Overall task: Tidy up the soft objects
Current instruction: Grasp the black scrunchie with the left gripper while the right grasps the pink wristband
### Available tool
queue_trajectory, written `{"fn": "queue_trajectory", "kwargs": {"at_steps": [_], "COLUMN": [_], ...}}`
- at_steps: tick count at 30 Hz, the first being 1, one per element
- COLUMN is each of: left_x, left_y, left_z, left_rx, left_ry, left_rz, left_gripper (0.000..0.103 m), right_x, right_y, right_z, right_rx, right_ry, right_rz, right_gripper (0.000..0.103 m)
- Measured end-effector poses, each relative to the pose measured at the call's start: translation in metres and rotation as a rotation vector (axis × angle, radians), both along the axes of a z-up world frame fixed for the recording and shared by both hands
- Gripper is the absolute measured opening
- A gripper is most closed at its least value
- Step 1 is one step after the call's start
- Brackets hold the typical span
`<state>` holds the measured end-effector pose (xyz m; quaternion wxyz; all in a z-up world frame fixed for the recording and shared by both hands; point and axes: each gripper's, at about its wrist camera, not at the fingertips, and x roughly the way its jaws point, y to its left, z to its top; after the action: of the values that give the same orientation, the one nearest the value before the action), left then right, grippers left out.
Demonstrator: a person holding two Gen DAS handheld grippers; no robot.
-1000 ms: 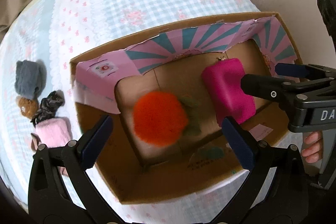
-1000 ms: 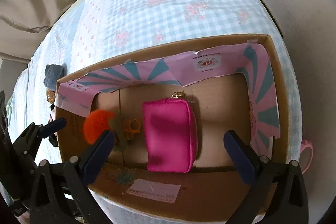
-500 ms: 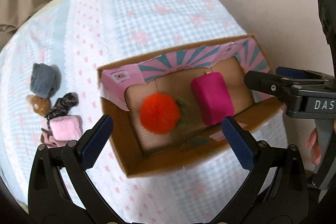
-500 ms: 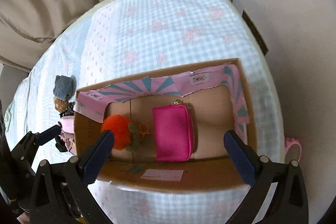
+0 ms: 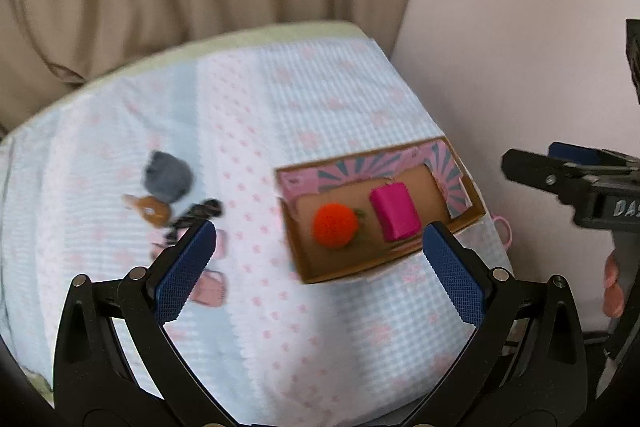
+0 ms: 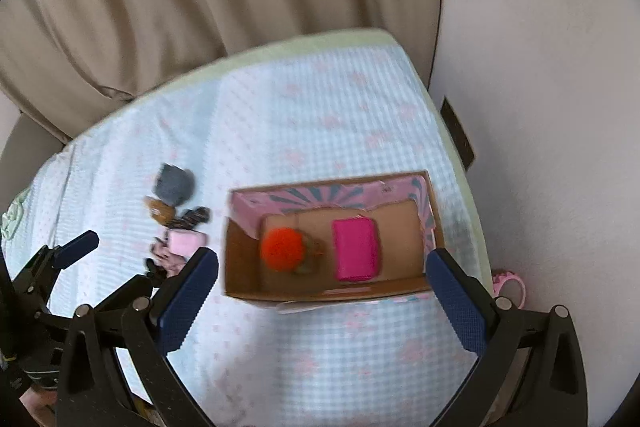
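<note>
Both tools hang high above a bed covered in a blue-and-pink checked cloth (image 5: pixel 328 131). The left gripper (image 5: pixel 318 267) has its 2 blue-padded fingers spread wide with nothing between them, and the right gripper (image 6: pixel 322 287) is spread the same way, also empty.

A cardboard box (image 6: pixel 240 267) with a pink-and-teal printed lining sits at the right side of the bed, near the wall. Inside it lie 2 soft things: a fluffy orange pompom (image 6: pixel 281 249) at the left end and a magenta pouch (image 6: pixel 355 254) just right of it, apart from each other.

Left of the box, well apart from it on the cloth, is a small cluster: a grey soft piece (image 5: pixel 166 176) farthest, a brown plush (image 5: pixel 153 211) just nearer, a dark scrunchie (image 5: pixel 196 219) beside it, and a pale pink item (image 6: pixel 185 242) nearest. Motion blur hides their finer detail.
</note>
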<state>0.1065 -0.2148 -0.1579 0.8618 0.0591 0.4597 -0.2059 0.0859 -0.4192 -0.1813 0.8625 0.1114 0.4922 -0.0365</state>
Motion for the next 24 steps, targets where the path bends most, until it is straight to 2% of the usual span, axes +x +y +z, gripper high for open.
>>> {"fn": "queue_trajectory", "kwargs": {"at_steps": [3, 10, 14, 17, 24], "left_x": [-0.015, -0.034, -0.034, -0.031, -0.015], "left_y": [0.037, 0.122, 0.170, 0.205, 0.255], "left_z": [0.021, 0.043, 0.044, 0.040, 0.015], "left_rx": [-0.012, -0.022, -0.021, -0.028, -0.021], "left_ry": [-0.040, -0.085, -0.099, -0.097, -0.073], "left_rz": [0.028, 0.100, 0.131, 0.141, 0.115], "left_gripper": [0.103, 0.103, 0.103, 0.103, 0.103], "right_x": [-0.016, -0.035, -0.032, -0.026, -0.004], "right_y": [0.028, 0.094, 0.130, 0.154, 0.208], "right_z": [0.029, 0.058, 0.059, 0.054, 0.030], "right_rx": [-0.007, -0.031, -0.054, -0.035, 0.004], "right_ry": [-0.061, -0.141, -0.165, -0.170, -0.132], "right_rz": [0.001, 0.035, 0.056, 0.068, 0.070], "right_gripper": [0.103, 0.103, 0.103, 0.103, 0.103]}}
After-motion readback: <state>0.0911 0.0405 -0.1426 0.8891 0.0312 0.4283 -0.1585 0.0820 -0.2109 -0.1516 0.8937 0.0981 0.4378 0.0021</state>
